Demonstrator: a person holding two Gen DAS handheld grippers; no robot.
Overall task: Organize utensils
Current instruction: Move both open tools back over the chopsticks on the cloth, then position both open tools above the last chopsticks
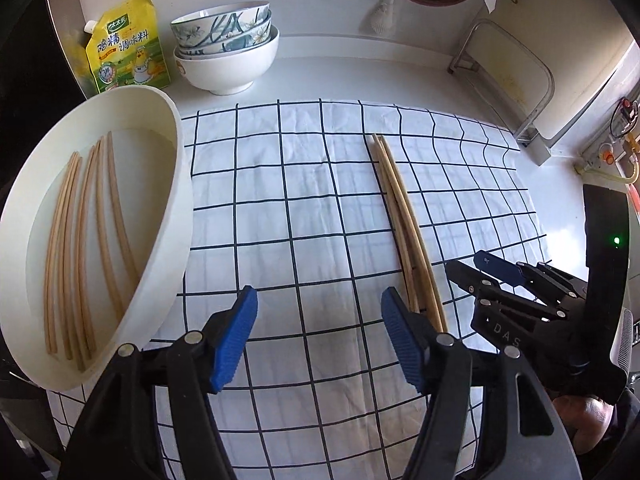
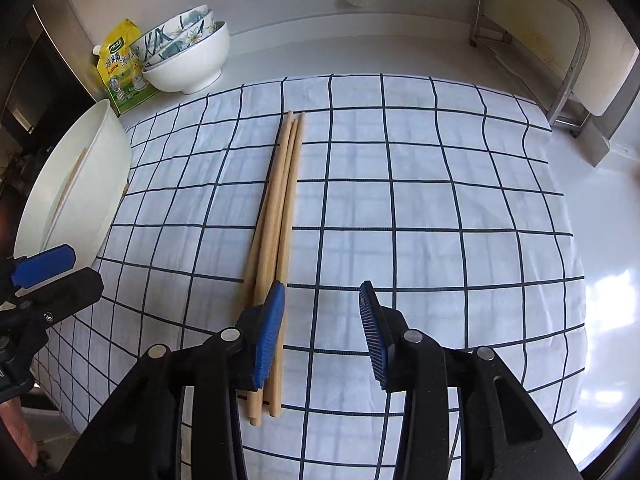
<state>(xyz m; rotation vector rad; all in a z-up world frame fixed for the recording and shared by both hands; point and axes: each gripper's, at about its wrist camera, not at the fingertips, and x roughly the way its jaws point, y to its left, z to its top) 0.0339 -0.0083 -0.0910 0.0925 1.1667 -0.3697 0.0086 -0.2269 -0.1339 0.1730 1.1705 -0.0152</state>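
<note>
A bundle of wooden chopsticks lay lengthwise on the checked cloth near its middle, thick ends toward the cameras. More chopsticks rested inside the white tub at the cloth's left edge. The right claw hung over the bundle's near ends with its jaws apart, the left pad just beside the sticks, nothing pinched. The left claw stood open over bare cloth between tub and bundle. Behind, on the white bench, sat stacked bowls and a yellow seasoning pouch.
</note>
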